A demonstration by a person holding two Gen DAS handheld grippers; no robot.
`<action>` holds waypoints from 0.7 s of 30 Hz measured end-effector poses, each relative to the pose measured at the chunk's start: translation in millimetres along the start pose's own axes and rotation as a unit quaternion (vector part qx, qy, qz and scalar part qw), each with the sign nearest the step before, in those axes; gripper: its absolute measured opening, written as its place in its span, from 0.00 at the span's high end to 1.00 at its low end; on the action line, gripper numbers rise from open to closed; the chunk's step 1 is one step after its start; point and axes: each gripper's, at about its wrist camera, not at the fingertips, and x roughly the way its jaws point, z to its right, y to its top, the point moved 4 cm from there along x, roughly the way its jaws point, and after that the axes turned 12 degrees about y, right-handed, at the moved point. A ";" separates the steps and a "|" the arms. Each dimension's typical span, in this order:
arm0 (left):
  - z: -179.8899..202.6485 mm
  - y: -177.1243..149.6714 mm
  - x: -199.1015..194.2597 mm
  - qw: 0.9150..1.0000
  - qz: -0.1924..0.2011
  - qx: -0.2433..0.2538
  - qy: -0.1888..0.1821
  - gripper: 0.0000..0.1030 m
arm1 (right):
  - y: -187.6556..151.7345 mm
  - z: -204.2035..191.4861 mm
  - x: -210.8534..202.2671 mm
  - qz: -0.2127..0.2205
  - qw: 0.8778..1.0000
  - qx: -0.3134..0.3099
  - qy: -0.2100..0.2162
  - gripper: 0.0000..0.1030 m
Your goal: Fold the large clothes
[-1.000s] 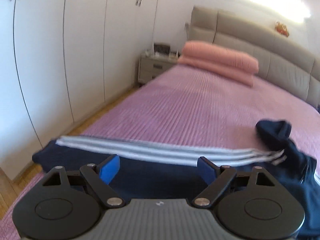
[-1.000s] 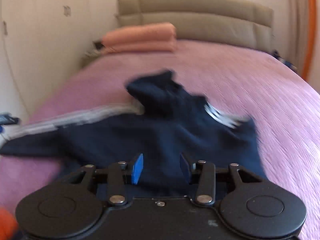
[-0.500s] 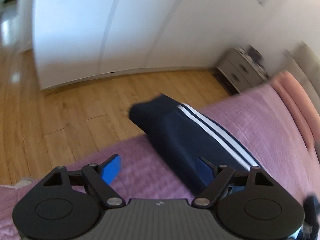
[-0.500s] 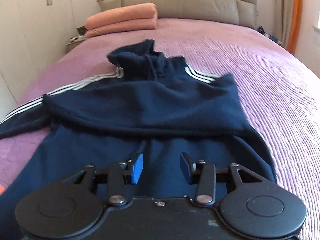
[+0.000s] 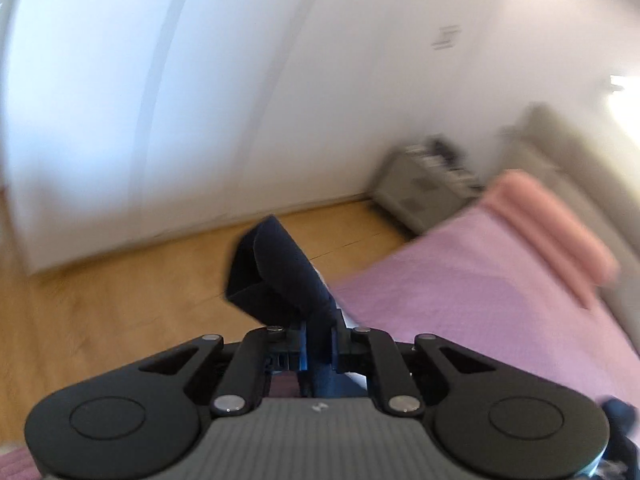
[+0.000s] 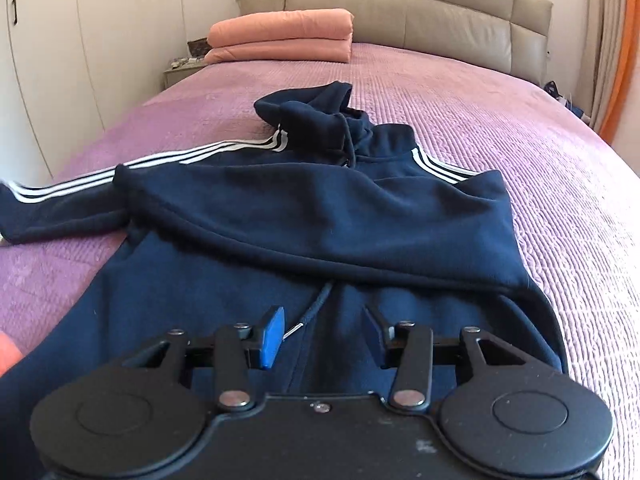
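A navy hoodie [image 6: 320, 216] with white sleeve stripes lies on the purple bed cover [image 6: 552, 168], hood toward the headboard. Its right sleeve is folded across the chest; the left sleeve [image 6: 60, 200] stretches out to the left. My right gripper [image 6: 322, 332] is open and empty just above the hoodie's lower front, near the drawstring tip. In the left wrist view my left gripper [image 5: 318, 344] is shut on the cuff end of the left sleeve [image 5: 280, 272], which sticks up between the jaws at the bed's edge.
Folded pink blankets [image 6: 280, 40] lie by the beige headboard [image 6: 400, 12]. White wardrobes [image 6: 60, 60] line the left wall, with a nightstand [image 5: 424, 192] beside the bed and wooden floor [image 5: 100, 320] below the bed edge.
My left gripper has closed on the sleeve cuff, which lay flat and ungripped half a second ago, and lifted it. My right gripper has stayed open and shifted slightly over the hoodie.
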 end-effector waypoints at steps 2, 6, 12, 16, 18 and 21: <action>40.9 2.7 -40.7 0.997 0.031 0.038 -0.057 0.89 | -0.5 4.3 -3.8 0.008 1.000 0.005 -0.001 0.48; 138.5 -7.4 -126.5 0.975 0.070 0.118 -0.176 0.89 | -1.9 16.8 -16.8 0.030 0.999 0.027 -0.001 0.48; 297.6 -78.6 -236.0 0.912 0.019 0.202 -0.357 0.88 | -11.8 44.2 -38.8 0.061 0.996 0.067 -0.013 0.48; 372.1 -153.1 -274.0 0.856 -0.022 0.271 -0.440 0.40 | -18.3 66.7 -48.5 0.066 0.993 0.097 -0.021 0.48; 388.2 -188.1 -271.2 0.842 -0.051 0.303 -0.444 0.20 | -17.6 77.6 -49.5 0.065 0.992 0.108 -0.019 0.47; 376.2 -213.4 -250.6 0.857 -0.076 0.304 -0.409 0.26 | -8.1 89.9 -40.0 0.061 0.992 0.112 -0.011 0.47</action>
